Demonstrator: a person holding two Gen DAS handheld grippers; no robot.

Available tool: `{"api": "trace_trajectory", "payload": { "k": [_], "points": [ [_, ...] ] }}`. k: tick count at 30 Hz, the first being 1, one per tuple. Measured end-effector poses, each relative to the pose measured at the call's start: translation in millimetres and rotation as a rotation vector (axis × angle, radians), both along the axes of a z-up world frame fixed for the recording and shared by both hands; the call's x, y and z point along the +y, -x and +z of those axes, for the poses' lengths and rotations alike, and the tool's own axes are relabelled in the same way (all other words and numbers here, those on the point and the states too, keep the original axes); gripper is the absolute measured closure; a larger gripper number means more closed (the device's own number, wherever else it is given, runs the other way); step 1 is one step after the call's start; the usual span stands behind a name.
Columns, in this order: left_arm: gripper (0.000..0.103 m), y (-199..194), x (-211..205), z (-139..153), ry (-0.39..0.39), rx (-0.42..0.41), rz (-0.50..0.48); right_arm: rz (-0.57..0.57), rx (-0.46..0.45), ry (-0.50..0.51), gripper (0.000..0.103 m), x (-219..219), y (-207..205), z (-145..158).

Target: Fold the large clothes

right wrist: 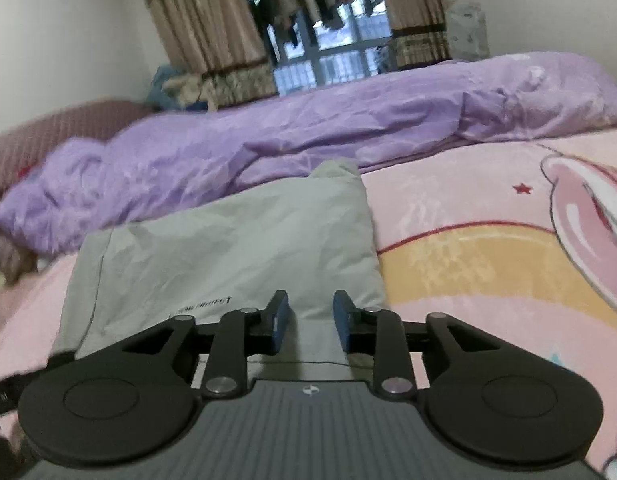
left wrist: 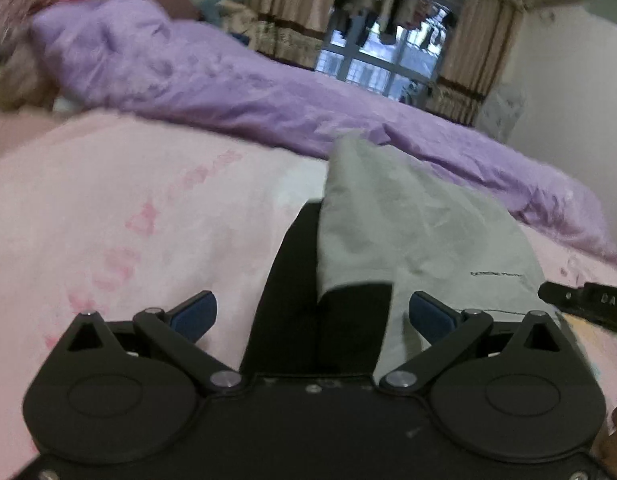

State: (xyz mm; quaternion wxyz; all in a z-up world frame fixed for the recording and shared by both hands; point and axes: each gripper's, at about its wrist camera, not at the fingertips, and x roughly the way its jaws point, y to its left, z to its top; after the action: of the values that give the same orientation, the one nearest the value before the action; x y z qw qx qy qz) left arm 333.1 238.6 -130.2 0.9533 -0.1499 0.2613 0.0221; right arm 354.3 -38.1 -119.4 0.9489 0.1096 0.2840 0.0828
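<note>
A grey garment [left wrist: 412,232] with a black panel [left wrist: 292,280] lies folded lengthwise on the pink bed sheet [left wrist: 128,208]. My left gripper [left wrist: 312,316] is open, its blue pads [left wrist: 196,316] wide apart astride the garment's near end. In the right wrist view the same grey garment [right wrist: 236,248] lies ahead, with small printed text near its edge. My right gripper [right wrist: 310,316] is open by a narrow gap, with the garment's near right edge between its pads [right wrist: 280,320], not pinched. The right gripper's tip shows at the right edge of the left wrist view [left wrist: 588,304].
A crumpled purple duvet [left wrist: 236,80] runs along the far side of the bed, also in the right wrist view [right wrist: 308,128]. The pink sheet has a cartoon print [right wrist: 508,248]. A window [right wrist: 324,52] with beige curtains stands behind. A headboard [right wrist: 52,132] is at the left.
</note>
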Motion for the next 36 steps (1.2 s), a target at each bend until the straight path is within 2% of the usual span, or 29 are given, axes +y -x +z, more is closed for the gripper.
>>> {"api": "trace_trajectory", "payload": {
  "k": [2, 4, 7, 8, 10, 11, 13, 14, 15, 16, 18, 20, 22, 24, 26, 27, 29, 31, 33, 34, 36],
  "points": [
    [0.000, -4, -11, 17, -0.081, -0.028, 0.020, 0.018, 0.003, 0.029, 0.066, 3, -3, 12],
    [0.000, -20, -20, 30, -0.109, -0.044, 0.012, 0.020, -0.024, 0.032, 0.066, 4, -5, 23],
    [0.000, -54, -26, 40, -0.046, -0.024, 0.009, 0.017, -0.056, 0.050, 0.069, 8, -23, 35],
    [0.000, -66, -26, 40, -0.017, -0.044, -0.001, 0.013, -0.057, 0.050, 0.071, 8, -31, 36],
    [0.000, -86, -29, 37, -0.032, -0.068, -0.008, 0.005, -0.043, 0.049, 0.072, 8, -50, 32],
    [0.000, -99, -33, 29, -0.074, -0.045, -0.005, -0.001, -0.020, 0.060, 0.072, 9, -60, 24],
    [0.000, -119, -34, 7, -0.120, 0.073, -0.007, -0.005, 0.027, 0.082, 0.071, 10, -75, 1],
    [0.000, -134, -32, -10, -0.079, 0.192, -0.029, 0.000, 0.049, 0.065, 0.071, 8, -79, -10],
    [0.000, -140, -27, -18, -0.022, 0.253, -0.042, 0.001, 0.048, 0.045, 0.071, 5, -78, -13],
    [0.000, -141, -25, -16, -0.012, 0.249, -0.039, 0.001, 0.050, 0.035, 0.071, 4, -78, -13],
    [0.000, -147, -30, -6, -0.044, 0.303, -0.049, 0.004, 0.055, 0.034, 0.071, 3, -78, -7],
    [0.000, -144, -37, 10, -0.103, 0.277, -0.040, 0.015, 0.029, 0.028, 0.071, 2, -73, 3],
    [0.000, -140, -41, 27, -0.133, 0.153, -0.035, 0.021, -0.023, 0.035, 0.071, 1, -74, 14],
    [0.000, -137, -42, 36, -0.126, 0.011, -0.022, 0.012, -0.047, 0.069, 0.071, 5, -83, 19],
    [0.000, -143, -40, 33, -0.154, -0.048, 0.016, -0.007, -0.053, 0.098, 0.071, 7, -98, 18],
    [0.000, -151, -40, 27, -0.193, -0.036, 0.047, -0.023, -0.042, 0.108, 0.072, 7, -108, 14],
    [0.000, -162, -40, 10, -0.279, -0.006, 0.091, -0.021, 0.060, 0.073, 0.075, 2, -135, -2],
    [0.000, -176, -35, -5, -0.243, 0.061, 0.081, -0.003, 0.112, -0.008, 0.079, -7, -153, -16],
    [0.000, -184, -26, -11, -0.183, 0.109, 0.076, -0.006, 0.135, -0.025, 0.082, -13, -166, -23],
    [0.000, -185, -24, -10, -0.168, 0.111, 0.086, -0.013, 0.157, -0.023, 0.086, -14, -171, -26],
    [0.000, -178, -23, -3, -0.174, 0.078, 0.095, -0.013, 0.173, -0.016, 0.085, -13, -172, -24]
  ]
}}
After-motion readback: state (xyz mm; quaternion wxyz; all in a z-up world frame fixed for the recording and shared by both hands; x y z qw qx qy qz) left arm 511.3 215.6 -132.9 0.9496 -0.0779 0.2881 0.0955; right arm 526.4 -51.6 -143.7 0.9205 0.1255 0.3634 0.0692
